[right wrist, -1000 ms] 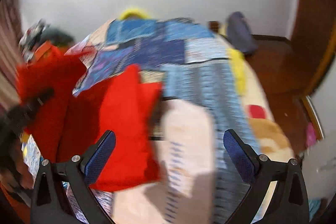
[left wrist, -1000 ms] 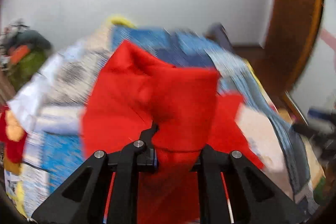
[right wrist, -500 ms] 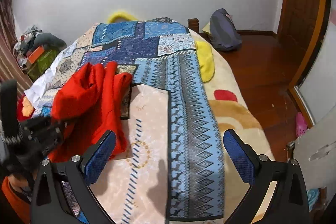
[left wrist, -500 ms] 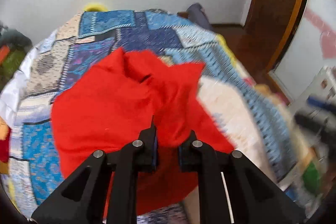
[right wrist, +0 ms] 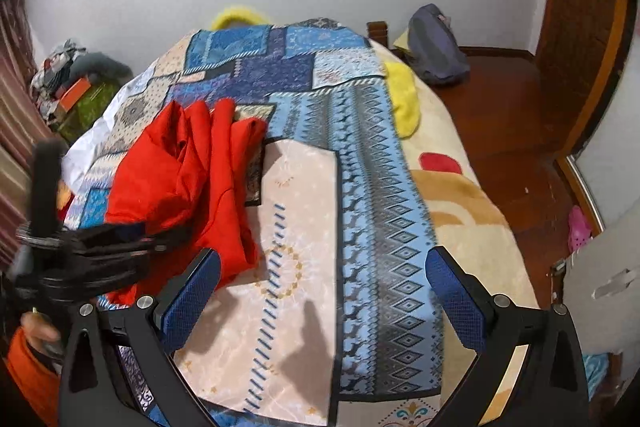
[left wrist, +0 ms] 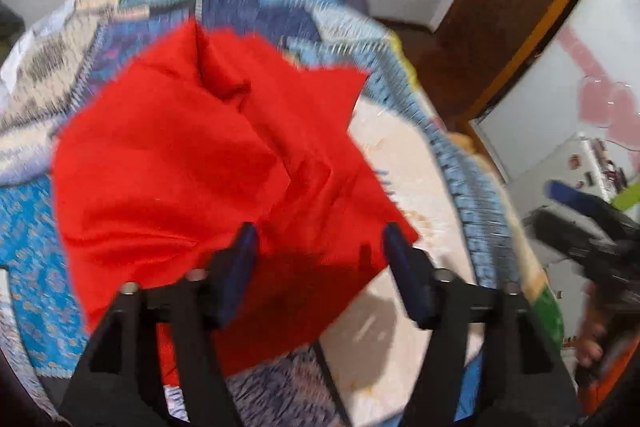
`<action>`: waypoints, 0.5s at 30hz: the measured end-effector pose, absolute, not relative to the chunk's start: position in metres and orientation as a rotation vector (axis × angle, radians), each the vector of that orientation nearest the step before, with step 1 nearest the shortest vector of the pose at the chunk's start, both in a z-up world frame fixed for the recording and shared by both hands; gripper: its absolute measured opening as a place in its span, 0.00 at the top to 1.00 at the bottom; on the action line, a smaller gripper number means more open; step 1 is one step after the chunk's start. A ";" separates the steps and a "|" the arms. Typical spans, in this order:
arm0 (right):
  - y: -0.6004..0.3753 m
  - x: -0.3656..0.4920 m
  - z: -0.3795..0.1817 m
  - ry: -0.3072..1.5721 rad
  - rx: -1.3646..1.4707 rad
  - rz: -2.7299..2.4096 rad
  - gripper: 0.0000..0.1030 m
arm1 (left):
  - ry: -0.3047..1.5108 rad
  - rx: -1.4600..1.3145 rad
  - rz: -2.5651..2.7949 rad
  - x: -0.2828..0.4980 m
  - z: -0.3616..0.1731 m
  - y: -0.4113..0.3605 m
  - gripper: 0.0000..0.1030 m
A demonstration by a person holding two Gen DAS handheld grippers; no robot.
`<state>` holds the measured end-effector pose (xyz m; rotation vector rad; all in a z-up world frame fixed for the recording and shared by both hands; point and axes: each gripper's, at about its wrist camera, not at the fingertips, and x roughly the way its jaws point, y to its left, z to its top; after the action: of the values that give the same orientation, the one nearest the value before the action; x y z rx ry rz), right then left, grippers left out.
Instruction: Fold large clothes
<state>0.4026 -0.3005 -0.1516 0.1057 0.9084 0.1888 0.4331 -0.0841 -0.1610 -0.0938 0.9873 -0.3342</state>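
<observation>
The red garment (left wrist: 192,163) lies crumpled on the near left part of the bed (right wrist: 380,187), on the patchwork cover. The left claw (left wrist: 318,251) has just been opening; its jaws now stand apart above the cloth, pinching nothing where half a second ago they held a fold. So the garment is dropped and still unfolded. The right claw (right wrist: 322,287) gapes wide and empty. No containers matter here.

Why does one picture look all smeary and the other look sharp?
Left wrist view: motion blur smears the crumpled red cloth garment and patchwork blue bedspread. Right wrist view: mostly sharp, patterns crisp, only the other black gripper at the left edge blurs; fisheye bends both.
</observation>
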 end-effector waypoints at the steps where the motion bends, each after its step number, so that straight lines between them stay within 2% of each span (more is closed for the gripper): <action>1: -0.296 0.403 -0.151 0.909 0.105 0.199 0.01 | 0.957 -0.077 -0.337 0.424 -0.147 -0.077 0.29; 3: -0.284 0.402 -0.148 0.906 0.103 0.226 0.01 | 0.905 -0.054 -0.327 0.409 -0.126 -0.060 0.18; 6: -0.258 0.402 -0.145 0.902 0.105 0.289 0.01 | 0.836 -0.048 -0.249 0.392 -0.107 -0.019 0.10; 10: -0.216 0.412 -0.152 0.937 0.128 0.399 0.01 | 0.838 0.010 -0.070 0.389 -0.121 0.037 0.10; 15: -0.165 0.444 -0.189 1.078 0.220 0.479 0.01 | 0.957 -0.050 0.031 0.405 -0.180 0.088 0.10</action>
<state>0.4440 -0.1646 -0.1889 0.2196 1.0780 0.4786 0.4051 0.0884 -0.1805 -0.0499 0.9572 0.0313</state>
